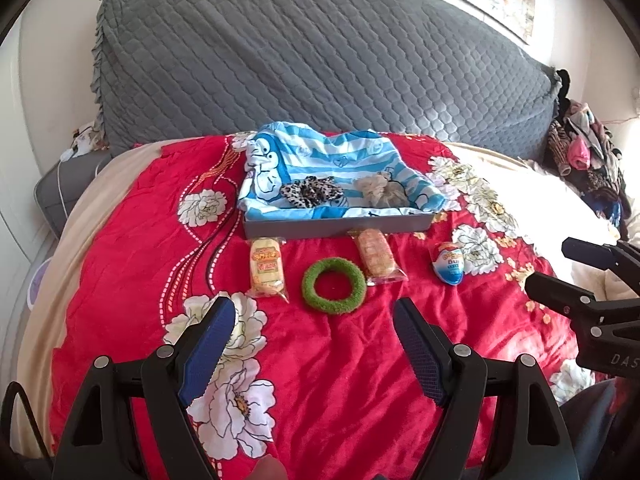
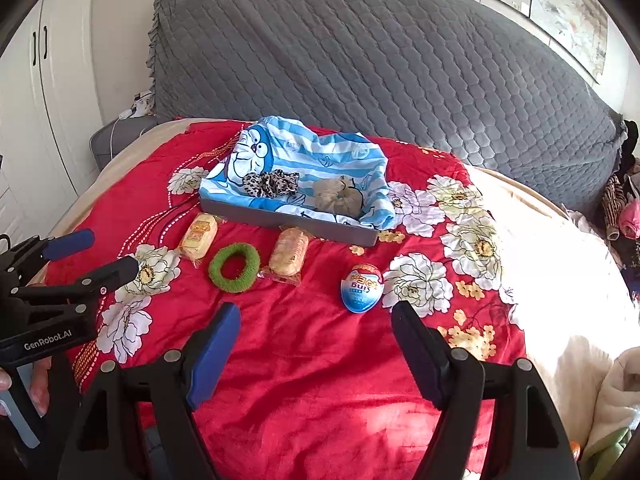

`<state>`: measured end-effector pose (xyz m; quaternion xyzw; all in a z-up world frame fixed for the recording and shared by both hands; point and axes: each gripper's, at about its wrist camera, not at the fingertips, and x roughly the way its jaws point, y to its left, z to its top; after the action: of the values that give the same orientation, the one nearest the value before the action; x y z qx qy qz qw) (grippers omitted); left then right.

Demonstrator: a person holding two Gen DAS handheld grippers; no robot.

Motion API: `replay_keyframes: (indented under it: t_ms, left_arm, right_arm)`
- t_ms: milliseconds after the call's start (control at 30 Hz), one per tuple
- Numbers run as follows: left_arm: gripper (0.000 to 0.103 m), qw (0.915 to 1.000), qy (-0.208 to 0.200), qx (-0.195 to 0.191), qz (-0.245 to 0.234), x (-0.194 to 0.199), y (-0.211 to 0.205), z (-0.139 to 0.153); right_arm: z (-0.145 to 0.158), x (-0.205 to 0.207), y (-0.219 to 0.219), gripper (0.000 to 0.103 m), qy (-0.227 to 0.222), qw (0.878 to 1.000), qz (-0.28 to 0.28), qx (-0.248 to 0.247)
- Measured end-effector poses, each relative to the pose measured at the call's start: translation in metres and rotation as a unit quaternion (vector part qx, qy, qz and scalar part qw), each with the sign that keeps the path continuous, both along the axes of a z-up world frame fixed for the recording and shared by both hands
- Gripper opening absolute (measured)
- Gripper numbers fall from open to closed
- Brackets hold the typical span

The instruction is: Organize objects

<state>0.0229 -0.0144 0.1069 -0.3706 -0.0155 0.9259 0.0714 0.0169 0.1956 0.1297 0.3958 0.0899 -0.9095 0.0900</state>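
A: What lies on the bed [image 1: 320, 360] just now?

B: A red flowered blanket [image 2: 320, 360] covers it; at its far end sits a grey tray [image 1: 340, 226] lined with a blue-and-white striped cartoon cloth [image 1: 320, 152]; inside the tray lie a leopard-print scrunchie [image 1: 311, 192] to the left and a beige scrunchie [image 1: 380, 192] to the right, apart from each other.

A: And in front of the tray?

B: Four things in a rough row on the blanket; a yellow wrapped snack [image 1: 266, 268] at the left; a green ring scrunchie [image 1: 334, 286] beside it; an orange wrapped snack [image 1: 376, 258] whose far end nearly touches the tray wall; a blue-and-white egg-shaped packet [image 1: 448, 266] well to the right.

A: The claws?

B: The left claw [image 1: 316, 320] is released, fingers spread wide, nothing between them, hanging over the blanket short of the green ring; the right claw [image 2: 316, 320] is likewise released and empty, with the egg-shaped packet just beyond its right finger; each claw shows at the edge of the other's view, apart from every object.
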Motion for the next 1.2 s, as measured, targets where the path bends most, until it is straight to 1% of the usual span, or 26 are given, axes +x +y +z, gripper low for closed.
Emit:
replay_keyframes:
  t_ms: [233, 633, 800, 933, 1200]
  left_arm:
    - [0.082, 1.0, -0.001, -0.002, -0.005, 0.002, 0.006, 0.0]
    - [0.082, 0.9998, -0.012, -0.003, -0.015, 0.003, 0.019, -0.007]
    - [0.082, 0.9996, -0.019, -0.004, -0.02, -0.002, 0.027, -0.014]
    - [0.082, 0.9994, -0.025, -0.004, -0.022, -0.008, 0.033, -0.022]
    - [0.082, 0.9987, -0.044, -0.006, -0.024, -0.025, 0.042, -0.04]
  right_arm:
    - [0.001, 0.003, 0.006, 0.077, 0.002, 1.0, -0.005, -0.003]
    - [-0.007, 0.002, 0.016, 0.077, -0.009, 1.0, -0.018, -0.002]
    - [-0.018, -0.004, 0.021, 0.078, -0.019, 0.999, -0.03, -0.002]
    - [-0.031, -0.01, 0.024, 0.082, -0.032, 0.999, -0.034, -0.003]
    - [-0.049, -0.023, 0.03, 0.086, -0.05, 0.998, -0.041, -0.006]
